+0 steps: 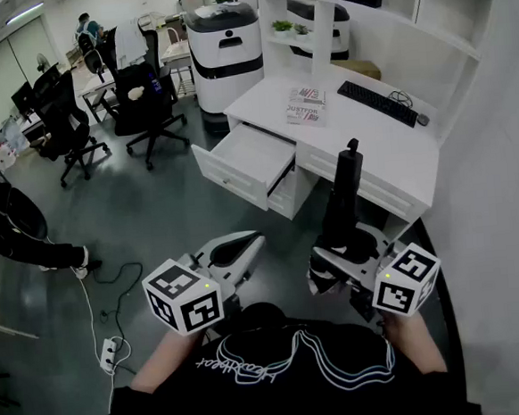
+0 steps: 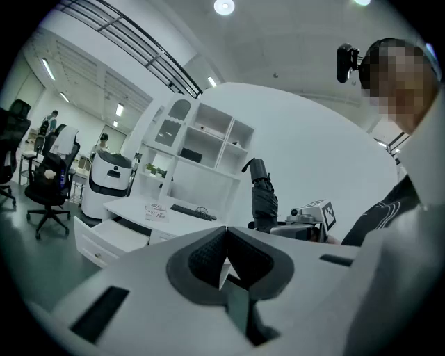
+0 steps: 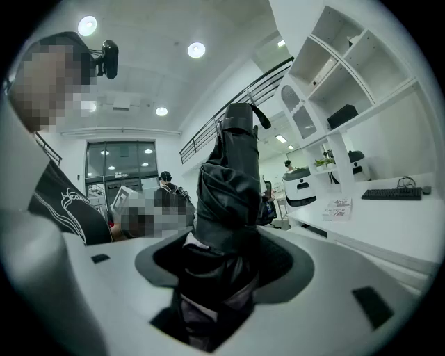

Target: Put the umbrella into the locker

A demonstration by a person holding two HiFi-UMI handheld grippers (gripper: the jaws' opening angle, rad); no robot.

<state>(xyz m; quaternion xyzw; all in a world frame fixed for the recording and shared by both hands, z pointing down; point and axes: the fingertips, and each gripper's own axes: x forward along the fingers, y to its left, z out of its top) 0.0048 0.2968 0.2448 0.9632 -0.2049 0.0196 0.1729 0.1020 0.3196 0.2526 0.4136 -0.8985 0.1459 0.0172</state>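
Right gripper (image 1: 342, 251) clamped on folded black umbrella (image 1: 343, 191). Umbrella held upright, handle up, near white desk (image 1: 370, 135), likely a carrying pose to clear furniture. Left gripper (image 1: 244, 244) closed on nothing, free beside it. Drawer (image 1: 248, 156) stands open, plausible destination. Umbrella not yet inside.

A black keyboard (image 1: 377, 103) and a booklet (image 1: 306, 106) lie apart on the white bench (image 1: 362, 145), with black office chairs (image 1: 144, 104) standing on the floor beyond.
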